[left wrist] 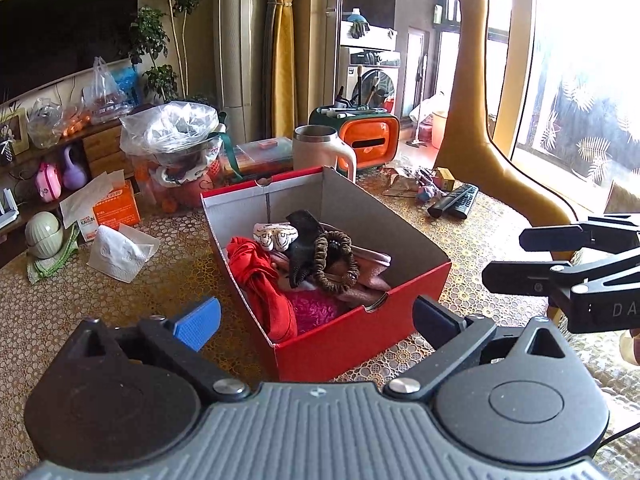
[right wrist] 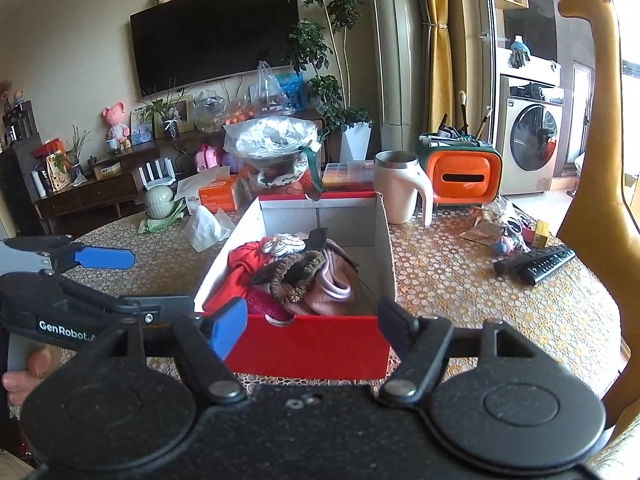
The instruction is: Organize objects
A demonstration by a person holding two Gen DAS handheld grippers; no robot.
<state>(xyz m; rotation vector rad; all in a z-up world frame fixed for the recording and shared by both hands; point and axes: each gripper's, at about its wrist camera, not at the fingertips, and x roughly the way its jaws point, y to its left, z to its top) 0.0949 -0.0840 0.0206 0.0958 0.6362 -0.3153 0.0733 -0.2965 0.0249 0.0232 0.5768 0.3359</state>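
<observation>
Both grippers are hovering at the near side of one red box (right wrist: 308, 344): we are seeing the left gripper (left wrist: 316, 320) spread wide and the right gripper (right wrist: 312, 320) likewise spread, neither pinching anything. We are counting inside the box one red cloth (left wrist: 260, 276), one brown scrunchie (left wrist: 334, 264), one black item (left wrist: 304, 240) and one white patterned item (left wrist: 276, 236). Beyond it one mug (right wrist: 400, 188) is standing; two remotes (right wrist: 536, 264) are lying to the right on the table (right wrist: 460, 280).
</observation>
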